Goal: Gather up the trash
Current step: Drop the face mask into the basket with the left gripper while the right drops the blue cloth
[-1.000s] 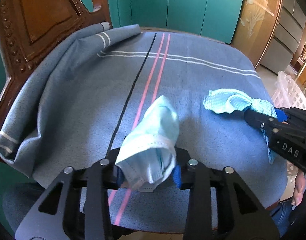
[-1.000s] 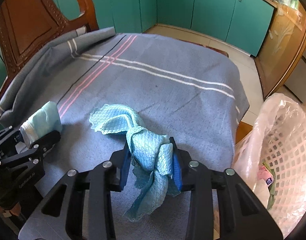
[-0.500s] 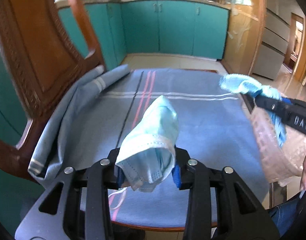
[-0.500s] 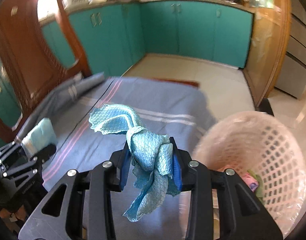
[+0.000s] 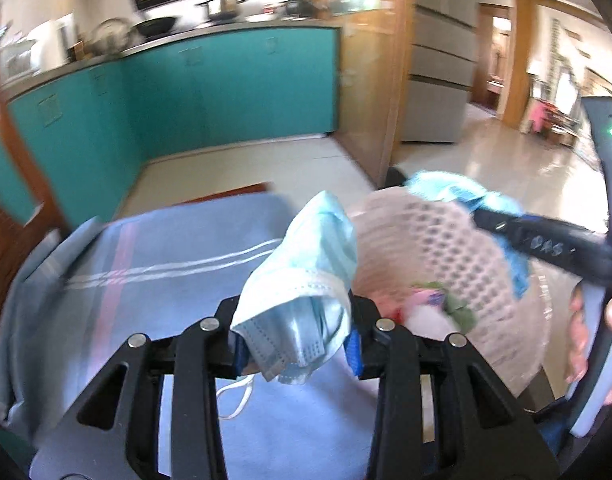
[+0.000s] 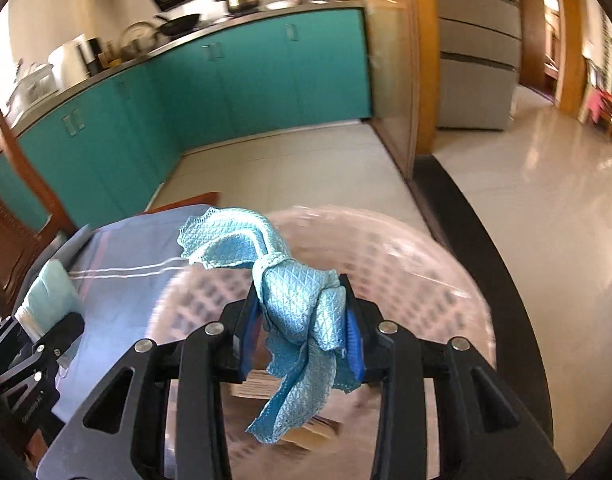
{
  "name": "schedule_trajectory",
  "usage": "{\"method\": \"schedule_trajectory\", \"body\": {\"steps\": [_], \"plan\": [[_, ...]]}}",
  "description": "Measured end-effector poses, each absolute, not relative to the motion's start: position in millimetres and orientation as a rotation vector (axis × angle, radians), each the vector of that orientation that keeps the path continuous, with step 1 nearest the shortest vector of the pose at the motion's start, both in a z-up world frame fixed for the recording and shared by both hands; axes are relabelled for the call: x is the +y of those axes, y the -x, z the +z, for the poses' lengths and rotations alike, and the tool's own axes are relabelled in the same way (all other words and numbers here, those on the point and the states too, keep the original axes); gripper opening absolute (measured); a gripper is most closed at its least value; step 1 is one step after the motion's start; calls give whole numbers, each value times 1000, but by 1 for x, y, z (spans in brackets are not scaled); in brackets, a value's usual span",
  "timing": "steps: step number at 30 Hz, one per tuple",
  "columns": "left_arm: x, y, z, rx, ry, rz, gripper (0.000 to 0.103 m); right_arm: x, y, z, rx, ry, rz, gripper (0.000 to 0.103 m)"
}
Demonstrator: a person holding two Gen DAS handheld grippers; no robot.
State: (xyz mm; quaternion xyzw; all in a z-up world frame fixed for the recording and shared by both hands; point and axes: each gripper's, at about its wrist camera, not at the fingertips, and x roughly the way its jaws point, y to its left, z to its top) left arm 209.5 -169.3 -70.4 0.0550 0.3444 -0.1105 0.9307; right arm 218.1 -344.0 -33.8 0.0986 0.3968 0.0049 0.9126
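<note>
My left gripper (image 5: 294, 350) is shut on a crumpled light blue face mask (image 5: 306, 276), held above the blue striped cloth (image 5: 146, 280), beside the basket. My right gripper (image 6: 302, 338) is shut on a knotted blue mesh cloth (image 6: 298, 300) and holds it over the pink lattice basket (image 6: 406, 280). The basket (image 5: 446, 256) holds some pink, white and green trash (image 5: 430, 300). The right gripper also shows in the left wrist view (image 5: 482, 216), and the left gripper with the mask shows in the right wrist view (image 6: 62, 324).
The blue cloth (image 6: 126, 256) covers a table left of the basket. A carved wooden chair back (image 6: 6, 220) stands at the far left. Teal kitchen cabinets (image 5: 186, 100) and a tiled floor (image 6: 306, 160) lie beyond. A hand (image 5: 610, 312) grips the right tool.
Both grippers have risen and swung right with their loads, from the tabletop to the basket. The right gripper is now over the basket, the left gripper beside it.
</note>
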Motion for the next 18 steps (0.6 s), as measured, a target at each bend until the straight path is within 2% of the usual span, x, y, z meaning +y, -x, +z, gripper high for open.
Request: {"method": "schedule_trajectory", "body": {"steps": [7,10,13,15,18], "plan": [[-243,-231,-103,780,-159,-356,40,-373,-215,-44,851,-268,-63,36],[-257,-235,-118,814,-174,-380,44,-381,-216,-48,866,-294,-91,36],[-261,-235,-124,832,-184,-374,54,-387,-216,-51,889,-303,-108,36],[-257,-234,-123,823,-173,-362,67,-384,-217,-53,907,-290,-100,37],[-246,-234,-119,810,-153,-345,73,-377,-219,-54,916,-271,-82,40]]}}
